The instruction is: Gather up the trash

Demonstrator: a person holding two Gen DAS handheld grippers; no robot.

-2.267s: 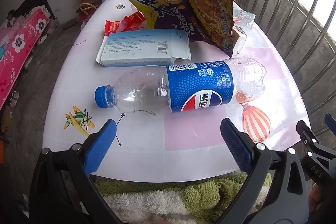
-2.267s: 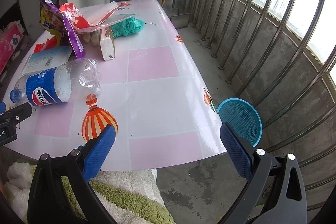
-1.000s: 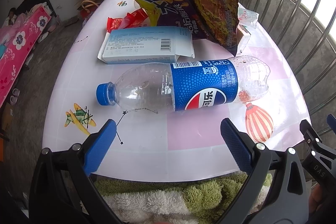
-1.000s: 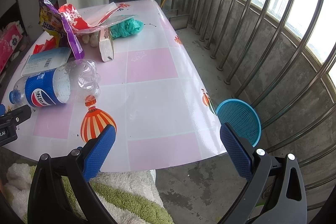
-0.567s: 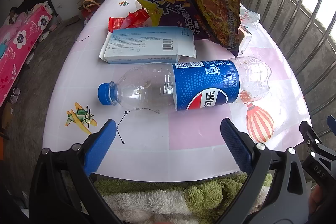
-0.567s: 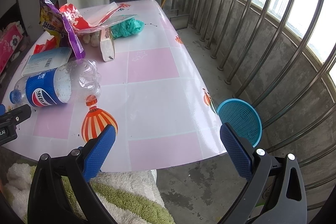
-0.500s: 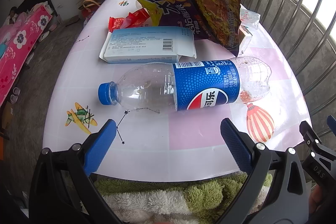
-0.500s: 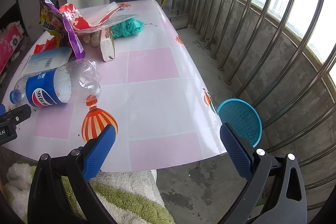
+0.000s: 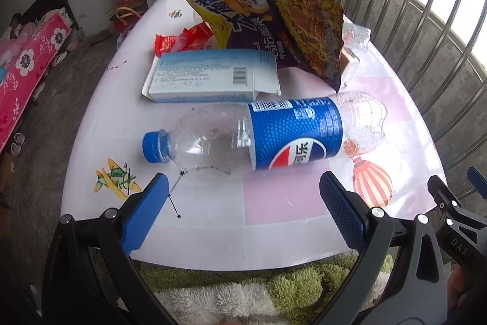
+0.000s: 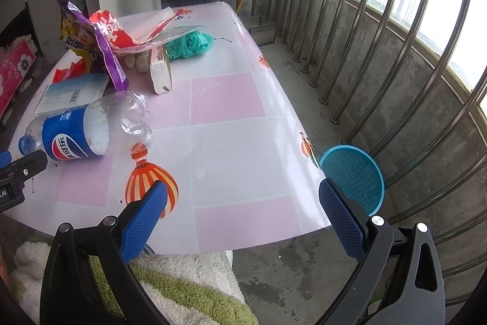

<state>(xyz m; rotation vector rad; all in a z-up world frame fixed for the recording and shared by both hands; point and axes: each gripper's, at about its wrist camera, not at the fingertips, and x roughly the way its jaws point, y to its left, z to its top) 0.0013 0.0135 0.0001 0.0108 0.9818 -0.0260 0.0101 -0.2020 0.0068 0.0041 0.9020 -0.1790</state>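
The left gripper has crept nearer the bottle, both grippers' fingers spread, empty.

I read a Pepsi logo with Chinese characters on the bottle's blue label, "DAS" on the right gripper, barcode on the pale blue box, Chinese lettering on the purple snack bag.
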